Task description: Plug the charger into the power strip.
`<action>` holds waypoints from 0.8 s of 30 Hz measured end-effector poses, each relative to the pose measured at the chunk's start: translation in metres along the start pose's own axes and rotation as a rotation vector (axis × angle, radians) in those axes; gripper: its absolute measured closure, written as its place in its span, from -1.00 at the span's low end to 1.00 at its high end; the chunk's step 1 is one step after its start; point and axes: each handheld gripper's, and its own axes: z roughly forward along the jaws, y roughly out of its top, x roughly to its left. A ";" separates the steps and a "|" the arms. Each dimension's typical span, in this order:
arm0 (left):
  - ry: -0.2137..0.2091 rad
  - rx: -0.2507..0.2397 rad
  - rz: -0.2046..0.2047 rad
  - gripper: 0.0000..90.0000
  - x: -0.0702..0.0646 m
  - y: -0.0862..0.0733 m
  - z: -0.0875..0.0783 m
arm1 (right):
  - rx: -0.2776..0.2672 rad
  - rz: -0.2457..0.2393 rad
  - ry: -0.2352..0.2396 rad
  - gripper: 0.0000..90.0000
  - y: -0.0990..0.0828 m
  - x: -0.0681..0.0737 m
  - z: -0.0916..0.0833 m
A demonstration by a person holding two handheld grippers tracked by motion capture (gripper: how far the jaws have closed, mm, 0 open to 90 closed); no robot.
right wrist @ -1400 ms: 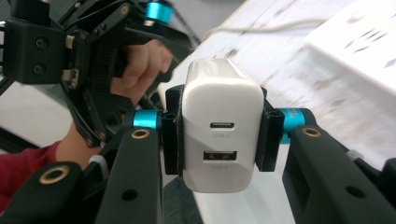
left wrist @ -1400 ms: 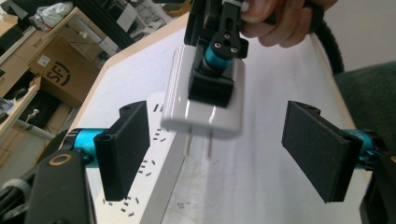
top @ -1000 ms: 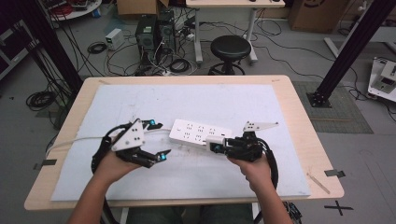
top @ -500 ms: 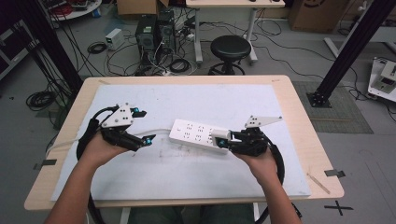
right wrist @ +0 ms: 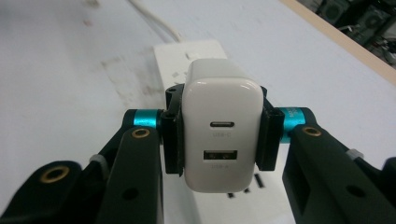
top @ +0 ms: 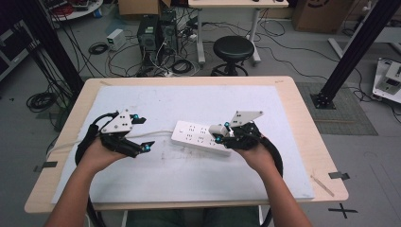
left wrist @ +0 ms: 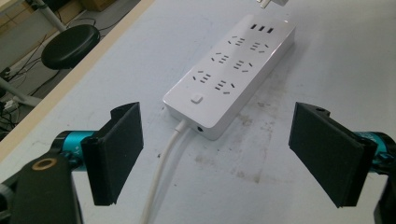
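White plastic made the small rectangular USB charger block, and it sat clamped between the two black pads of the right gripper. In the right gripper view, the block showed its rounded end face with one oval port above one flat port. The pads pressed on both of its sides, so this gripper was closed on the charger. In the high view, the right gripper was held at about 4 o'clock from the table middle, and the charger hung just over the right end of the long white plastic power strip; I could not tell if it touched the strip.

The left gripper was at about 8 o'clock, well apart from the strip. In the left gripper view, the left gripper had its jaws standing wide, with nothing between them, so it was open and empty. Beyond them, at 12 o'clock in that view, the strip lay flat on the pale grey table mat with its square button toward the camera. Its thin white round cable ran from the near end down between the open jaws.

Farther off, behind the light wooden table, stood a round black stool on the grey floor.
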 end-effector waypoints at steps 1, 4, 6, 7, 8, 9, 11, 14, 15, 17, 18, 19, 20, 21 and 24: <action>0.000 0.005 0.007 -0.60 0.000 -0.001 -0.001 | 0.030 -0.010 -0.003 0.40 0.003 -0.002 0.001; -0.006 0.009 0.009 -0.60 -0.001 -0.003 -0.001 | 0.112 -0.055 -0.003 0.40 0.012 -0.008 0.004; -0.010 0.018 0.011 -0.60 -0.001 -0.004 -0.002 | 0.159 -0.086 -0.003 0.40 0.019 -0.014 0.006; -0.012 0.017 0.006 -0.60 -0.001 -0.005 -0.001 | 0.184 -0.095 0.010 0.40 0.022 -0.017 0.007; -0.013 0.021 0.007 -0.61 -0.001 -0.005 -0.001 | 0.207 -0.101 0.015 0.40 0.026 -0.020 0.008; -0.014 0.026 0.012 -0.61 -0.001 -0.006 -0.001 | 0.229 -0.116 0.022 0.40 0.030 -0.023 0.010; -0.017 0.030 0.012 -0.60 -0.001 -0.007 0.000 | 0.289 -0.146 0.050 0.40 0.037 -0.029 0.013; -0.022 0.032 0.015 -0.60 0.000 -0.007 0.001 | 0.369 -0.188 0.091 0.40 0.047 -0.036 0.021; -0.023 0.031 0.015 -0.60 0.000 -0.007 0.001 | 0.403 -0.207 0.100 0.40 0.050 -0.037 0.024; -0.028 0.032 0.017 -0.60 0.000 -0.007 0.001 | 0.460 -0.235 0.120 0.40 0.055 -0.040 0.031; -0.030 0.029 0.015 -0.60 0.000 -0.008 0.001 | 0.486 -0.247 0.136 0.40 0.057 -0.041 0.034; -0.031 0.026 0.014 -0.60 0.000 -0.008 0.002 | 0.502 -0.261 0.143 0.40 0.058 -0.043 0.038; -0.031 0.026 0.014 -0.60 0.000 -0.008 0.002 | 0.502 -0.261 0.143 0.40 0.058 -0.043 0.038; -0.039 0.025 0.018 -0.60 0.001 -0.009 0.002 | 0.570 -0.273 0.176 0.40 0.061 -0.045 0.049; -0.042 0.026 0.018 -0.60 0.001 -0.010 0.004 | 0.608 -0.284 0.184 0.40 0.063 -0.046 0.057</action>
